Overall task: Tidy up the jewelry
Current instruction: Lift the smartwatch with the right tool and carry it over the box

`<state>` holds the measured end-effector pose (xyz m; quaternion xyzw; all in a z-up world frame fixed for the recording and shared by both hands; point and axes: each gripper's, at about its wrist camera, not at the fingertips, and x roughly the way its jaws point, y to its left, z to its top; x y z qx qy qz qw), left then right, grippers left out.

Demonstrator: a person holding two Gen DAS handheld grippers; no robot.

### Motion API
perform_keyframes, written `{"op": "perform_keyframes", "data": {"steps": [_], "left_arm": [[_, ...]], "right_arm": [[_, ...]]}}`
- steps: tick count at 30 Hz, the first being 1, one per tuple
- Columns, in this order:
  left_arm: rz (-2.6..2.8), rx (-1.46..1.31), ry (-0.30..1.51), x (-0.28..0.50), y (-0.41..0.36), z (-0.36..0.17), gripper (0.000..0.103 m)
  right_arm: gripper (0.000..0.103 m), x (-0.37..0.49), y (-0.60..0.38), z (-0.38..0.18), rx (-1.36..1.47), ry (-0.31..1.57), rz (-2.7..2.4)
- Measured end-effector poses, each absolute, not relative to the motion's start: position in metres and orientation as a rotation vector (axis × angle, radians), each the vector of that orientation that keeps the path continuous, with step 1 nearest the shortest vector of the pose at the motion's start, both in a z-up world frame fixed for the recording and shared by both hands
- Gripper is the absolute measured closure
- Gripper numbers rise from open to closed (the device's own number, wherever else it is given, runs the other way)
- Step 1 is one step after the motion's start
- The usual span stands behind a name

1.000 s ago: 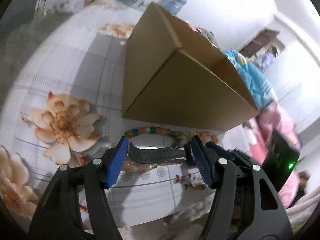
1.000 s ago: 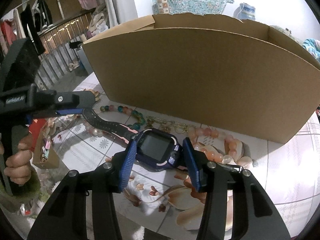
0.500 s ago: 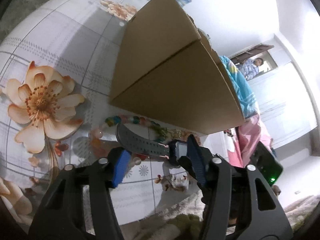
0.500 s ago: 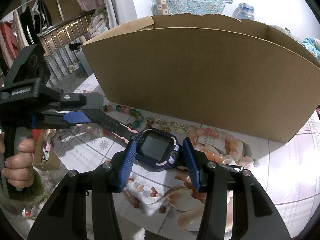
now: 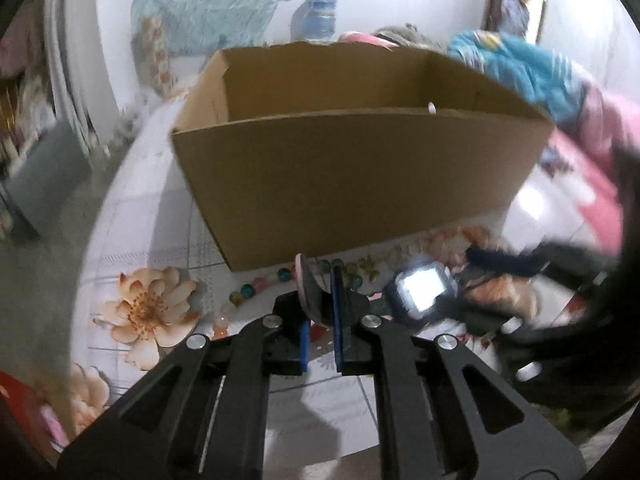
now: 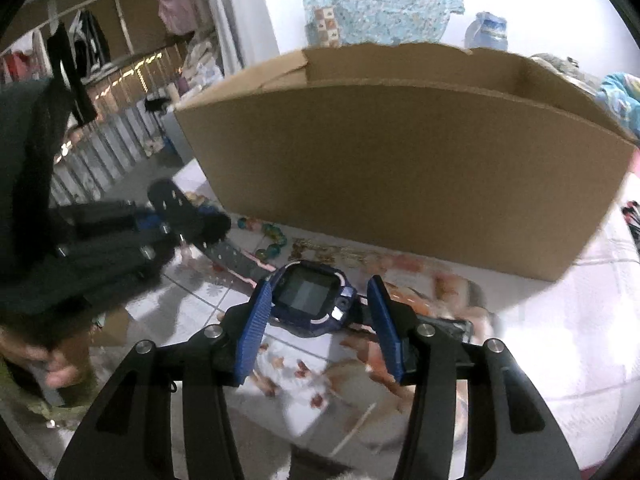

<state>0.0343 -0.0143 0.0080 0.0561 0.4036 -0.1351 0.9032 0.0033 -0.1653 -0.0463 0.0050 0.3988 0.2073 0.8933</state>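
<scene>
A dark blue smartwatch (image 6: 310,296) hangs just above the flowered tabletop, with my right gripper (image 6: 319,294) shut on its case. Its dark strap (image 6: 228,256) with a pink underside runs left to my left gripper (image 6: 188,220), which is blurred there. In the left wrist view the strap (image 5: 310,292) stands edge-on between the fingers of the left gripper (image 5: 320,296), which is shut on it. The watch (image 5: 422,292) glows just to the right. An open brown cardboard box (image 6: 400,168) stands right behind both grippers.
Coloured glass beads (image 6: 272,240), a gold chain (image 6: 320,252) and peach beads (image 6: 400,264) lie along the foot of the box (image 5: 352,184). The table's floral cloth (image 5: 148,308) spreads to the left. A person's hand (image 6: 60,372) holds the left gripper's handle.
My left gripper has rolled, swung round to face the box's long side and closed on the strap it earlier straddled. The right gripper has kept the watch and barely shifted.
</scene>
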Motion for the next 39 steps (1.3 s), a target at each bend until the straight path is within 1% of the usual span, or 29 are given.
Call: {"op": "perform_keyframes", "data": {"steps": [6,12,16,20,24,28,29,31,34,35,36,37,38,39], "left_arm": [[-0.274,0.18,0.83,0.029,-0.031,0.002,0.095],[-0.272,0.197,0.834,0.023,-0.029,-0.004,0.095],[-0.272,0.204,0.842,0.019,-0.028,-0.008,0.095],[-0.274,0.198,0.851,0.018,-0.032,-0.012,0.095],[-0.274,0.197,0.85,0.018,-0.032,-0.013,0.095],[-0.275,0.197,0.855,0.019,-0.033,-0.013,0.095],[-0.275,0.197,0.856,0.019,-0.033,-0.013,0.095],[-0.275,0.199,0.855,0.019,-0.033,-0.013,0.095],[-0.275,0.196,0.856,0.019,-0.033,-0.014,0.095],[-0.275,0.196,0.856,0.019,-0.034,-0.014,0.095],[-0.275,0.196,0.857,0.02,-0.033,-0.014,0.095],[-0.276,0.197,0.857,0.02,-0.033,-0.014,0.095],[-0.276,0.195,0.857,0.02,-0.032,-0.013,0.095],[-0.28,0.187,0.857,0.02,-0.032,-0.013,0.095]], "right_arm": [[0.053,-0.006,-0.211,-0.041,0.096,0.871,0.307],[0.053,0.007,-0.249,-0.048,0.231,0.918,0.206],[0.053,0.016,-0.256,-0.061,0.297,0.955,0.206],[0.053,0.019,-0.251,-0.062,0.332,0.97,0.261],[0.054,0.017,-0.251,-0.058,0.355,0.943,0.282],[0.064,0.018,-0.256,-0.056,0.434,0.914,0.325],[0.069,0.018,-0.257,-0.056,0.469,0.913,0.346],[0.071,0.022,-0.257,-0.06,0.521,0.917,0.361],[0.073,0.025,-0.255,-0.069,0.508,0.942,0.319],[0.077,0.025,-0.255,-0.07,0.515,0.944,0.316],[0.083,0.025,-0.255,-0.071,0.522,0.942,0.314],[0.087,0.025,-0.255,-0.07,0.527,0.936,0.309],[0.095,0.024,-0.255,-0.069,0.529,0.927,0.305],[0.096,0.022,-0.256,-0.067,0.532,0.916,0.311]]}}
